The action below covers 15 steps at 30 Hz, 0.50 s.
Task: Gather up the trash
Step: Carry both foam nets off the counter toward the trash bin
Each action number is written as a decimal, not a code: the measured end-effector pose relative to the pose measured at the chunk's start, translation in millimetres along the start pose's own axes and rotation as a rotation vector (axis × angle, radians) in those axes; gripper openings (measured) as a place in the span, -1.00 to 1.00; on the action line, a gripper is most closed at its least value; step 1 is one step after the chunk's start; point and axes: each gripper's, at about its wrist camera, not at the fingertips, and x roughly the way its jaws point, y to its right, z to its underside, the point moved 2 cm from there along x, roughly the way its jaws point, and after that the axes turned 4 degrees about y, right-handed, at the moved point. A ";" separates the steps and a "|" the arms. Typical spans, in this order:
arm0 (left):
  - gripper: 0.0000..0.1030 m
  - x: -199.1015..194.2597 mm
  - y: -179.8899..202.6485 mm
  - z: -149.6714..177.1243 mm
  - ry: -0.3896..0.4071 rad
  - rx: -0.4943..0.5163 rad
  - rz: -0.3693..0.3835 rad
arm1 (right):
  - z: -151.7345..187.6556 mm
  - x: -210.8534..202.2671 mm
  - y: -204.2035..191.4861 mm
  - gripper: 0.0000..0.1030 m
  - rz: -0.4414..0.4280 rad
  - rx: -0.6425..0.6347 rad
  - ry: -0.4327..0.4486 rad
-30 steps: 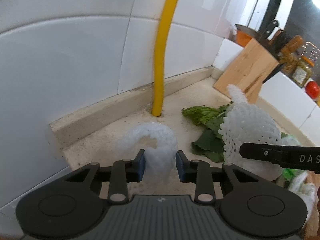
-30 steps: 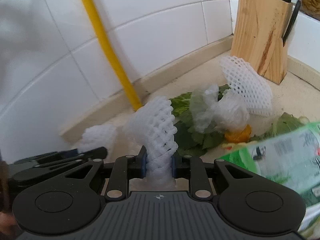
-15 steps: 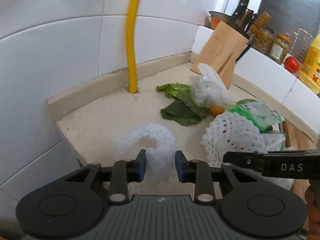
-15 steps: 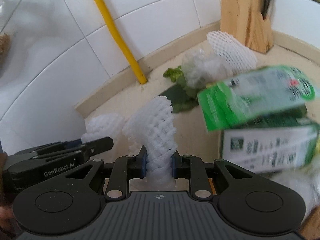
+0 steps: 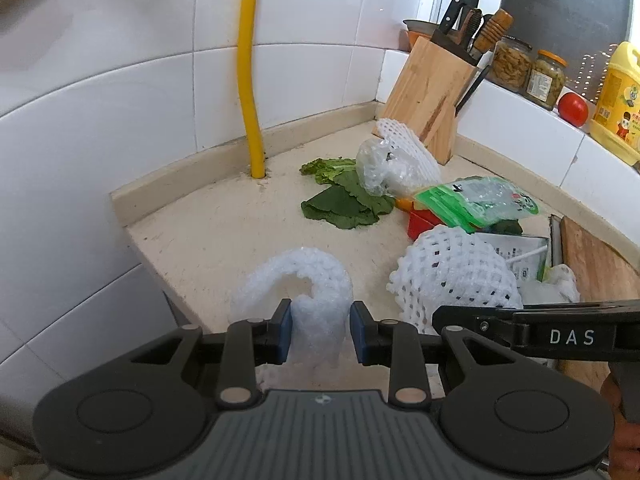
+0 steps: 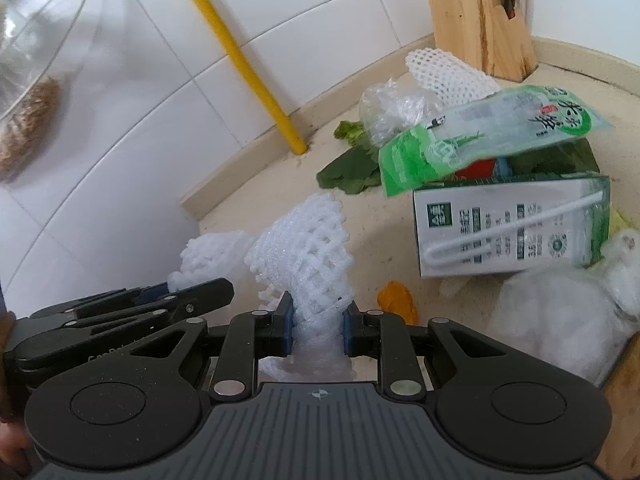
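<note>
- The left gripper [image 5: 319, 332], at bottom centre of the left wrist view, has its blue pads pressed against a curled white foam net sleeve [image 5: 308, 280], which arches up and to the left above the countertop [image 5: 224, 232].
- In the right wrist view, the right gripper [image 6: 318, 330] clamps a second foam fruit net [image 6: 306, 248], whose flared open mesh fans out above the jaws at centre frame.
- The two tools sit side by side: the right one enters the left view from the lower right, and the left one shows at the lower left of the right view.
- More trash lies on the counter in the right half of both frames: a green plastic wrapper [image 6: 480, 132] resting on a drink carton [image 6: 512, 224] with a straw, leafy greens [image 5: 344, 200], a crumpled clear bag [image 5: 376, 168] and another foam net [image 6: 444, 70].
- A wooden knife block [image 5: 424, 96] stands in the tiled corner at upper right of the left view; a yellow pipe [image 5: 250, 80] runs down the wall to the counter.
</note>
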 end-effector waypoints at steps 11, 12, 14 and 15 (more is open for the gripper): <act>-0.52 -31.9 -22.3 24.9 0.031 -0.093 -0.072 | 12.3 -7.8 -20.7 -0.44 -0.053 -0.093 -0.050; -0.52 -34.6 -27.6 27.0 0.027 -0.102 -0.083 | 13.1 -7.0 -26.2 -0.44 -0.059 -0.104 -0.048; -0.52 -42.8 -40.7 31.5 0.033 -0.126 -0.102 | 15.7 -2.7 -39.3 -0.44 -0.066 -0.117 -0.051; -0.52 -47.0 -47.0 33.8 0.037 -0.133 -0.114 | 17.8 0.0 -46.1 -0.44 -0.079 -0.119 -0.060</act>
